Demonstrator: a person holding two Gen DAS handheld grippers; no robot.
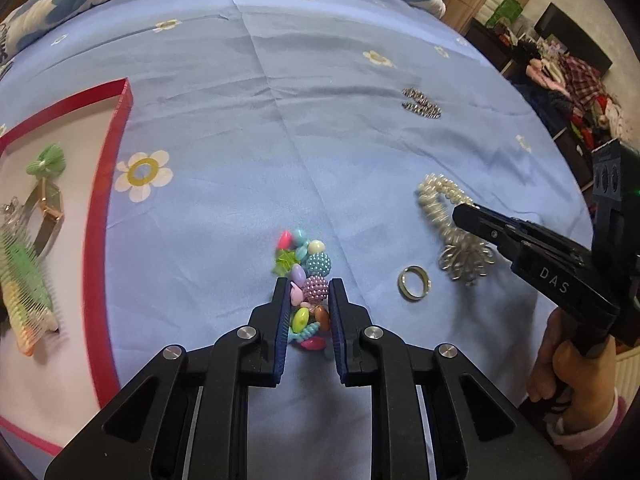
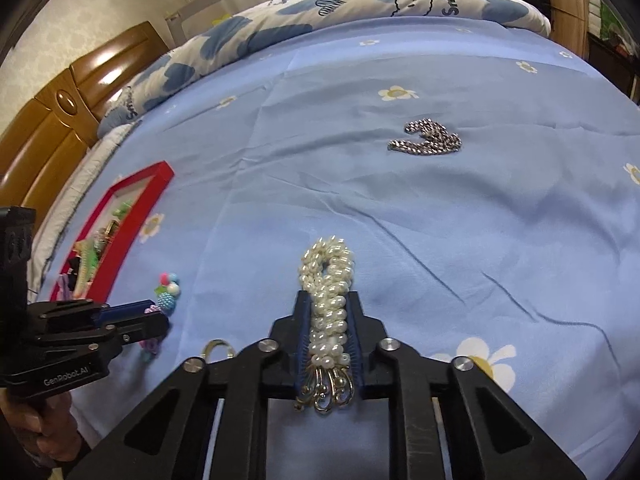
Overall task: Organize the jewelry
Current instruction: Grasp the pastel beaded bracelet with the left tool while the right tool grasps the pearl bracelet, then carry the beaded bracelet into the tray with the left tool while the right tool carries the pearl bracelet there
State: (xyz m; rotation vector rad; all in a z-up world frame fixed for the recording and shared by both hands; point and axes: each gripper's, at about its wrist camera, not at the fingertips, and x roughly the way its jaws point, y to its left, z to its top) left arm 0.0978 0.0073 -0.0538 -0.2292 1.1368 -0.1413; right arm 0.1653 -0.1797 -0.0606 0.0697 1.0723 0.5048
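Two tools clamped on the bed: left tool (image 1: 308,292) on the colourful bead bracelet (image 1: 308,280), right tool (image 2: 329,304) on the pearl bracelet (image 2: 328,300), both light, floppy, slippery strands, so mid-bunch grips look sound for moving them to the red box (image 1: 108,200).

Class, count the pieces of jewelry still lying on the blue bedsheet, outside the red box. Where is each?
4: the colourful bead bracelet in the left claw, the pearl bracelet in the right claw, the ring between them, the silver chain farther away.
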